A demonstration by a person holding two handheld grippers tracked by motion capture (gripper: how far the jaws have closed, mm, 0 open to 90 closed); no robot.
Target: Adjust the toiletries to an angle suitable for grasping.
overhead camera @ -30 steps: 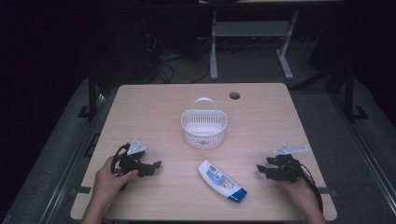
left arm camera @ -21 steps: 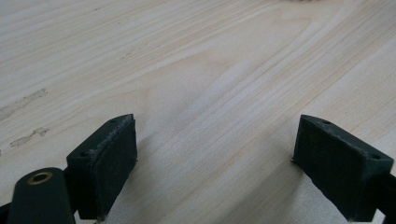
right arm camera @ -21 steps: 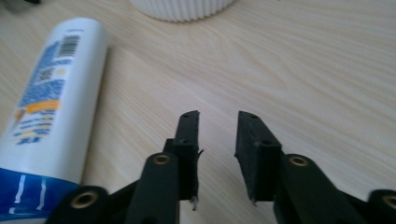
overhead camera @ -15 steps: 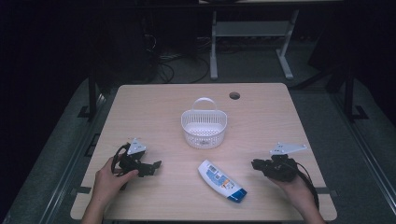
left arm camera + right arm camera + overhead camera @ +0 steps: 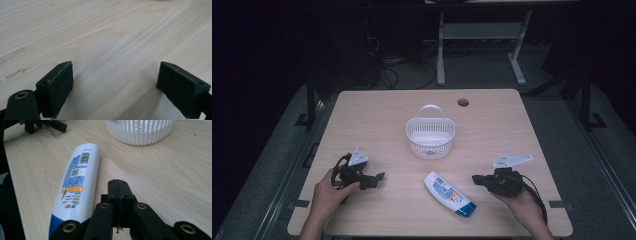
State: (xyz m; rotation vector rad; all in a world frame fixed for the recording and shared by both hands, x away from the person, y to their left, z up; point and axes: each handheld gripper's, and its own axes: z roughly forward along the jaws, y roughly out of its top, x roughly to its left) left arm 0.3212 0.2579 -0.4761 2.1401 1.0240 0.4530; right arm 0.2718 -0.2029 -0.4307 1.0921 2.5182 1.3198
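A white bottle with a blue cap (image 5: 449, 193) lies on its side near the front of the wooden table (image 5: 377, 115). In the right gripper view the bottle (image 5: 77, 175) lies just left of my right gripper (image 5: 118, 187). Its jaws have just been closing and now meet, with nothing between them. From above, my right gripper (image 5: 476, 179) points left at the bottle, a short gap away. My left gripper (image 5: 379, 177) rests at the front left, and in its own view my left gripper (image 5: 113, 82) stands open over bare wood.
A white slatted basket (image 5: 430, 145) with a handle stands at the table's middle, behind the bottle; its wall (image 5: 140, 132) rises ahead of the right gripper. A round cable hole (image 5: 463, 102) sits near the far edge. Dark floor surrounds the table.
My right gripper has moved left toward the bottle and risen slightly, and its jaws have come together. The left gripper, bottle and basket have stayed put.
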